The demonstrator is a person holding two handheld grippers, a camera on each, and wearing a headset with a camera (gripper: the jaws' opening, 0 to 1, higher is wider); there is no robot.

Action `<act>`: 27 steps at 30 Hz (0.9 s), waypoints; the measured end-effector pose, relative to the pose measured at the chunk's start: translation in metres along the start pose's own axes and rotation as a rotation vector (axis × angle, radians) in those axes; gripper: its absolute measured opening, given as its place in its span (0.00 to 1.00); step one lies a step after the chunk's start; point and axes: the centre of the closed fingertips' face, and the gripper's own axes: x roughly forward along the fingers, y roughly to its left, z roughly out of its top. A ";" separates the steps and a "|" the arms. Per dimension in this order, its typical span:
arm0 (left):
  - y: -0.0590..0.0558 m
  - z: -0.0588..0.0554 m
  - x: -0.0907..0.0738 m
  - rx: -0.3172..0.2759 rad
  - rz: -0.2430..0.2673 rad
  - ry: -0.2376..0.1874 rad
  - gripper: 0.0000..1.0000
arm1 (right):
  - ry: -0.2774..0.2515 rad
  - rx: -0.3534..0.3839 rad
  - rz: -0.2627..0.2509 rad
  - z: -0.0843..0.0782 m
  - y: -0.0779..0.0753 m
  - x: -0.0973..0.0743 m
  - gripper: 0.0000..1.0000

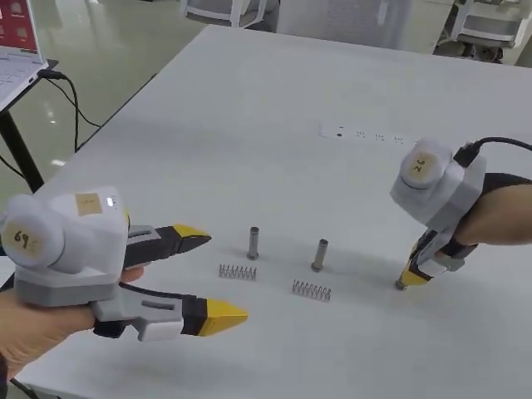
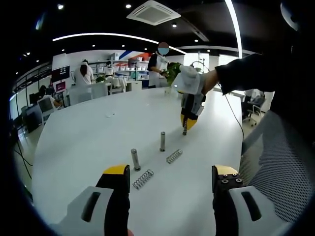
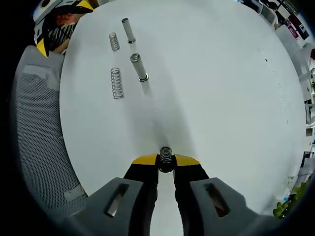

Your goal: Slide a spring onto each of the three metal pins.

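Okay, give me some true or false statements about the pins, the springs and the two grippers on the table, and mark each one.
The right gripper has its fingers shut on a spring, and the left gripper holds nothing. True.
The left gripper's fingers are closed. False: they stand wide apart.
A loose spring lies flat beside the first pin, and a second loose spring lies beside the second pin. True.
Both those pins already wear springs. False: both are bare.
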 end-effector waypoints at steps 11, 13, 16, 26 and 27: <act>0.001 0.000 0.001 -0.002 -0.001 -0.002 0.66 | -0.003 0.010 0.007 -0.001 -0.001 0.002 0.13; 0.001 0.000 0.002 -0.002 -0.002 -0.002 0.66 | -0.005 0.011 0.009 -0.001 0.000 0.002 0.14; 0.001 0.000 0.002 -0.002 -0.003 -0.002 0.66 | -0.010 0.012 0.011 -0.001 0.001 0.003 0.16; 0.001 0.000 0.002 -0.002 -0.001 -0.002 0.66 | -0.034 -0.001 0.006 0.002 0.001 0.001 0.23; 0.001 0.000 0.002 -0.001 -0.001 -0.003 0.66 | -0.036 -0.002 0.005 0.002 0.001 0.001 0.23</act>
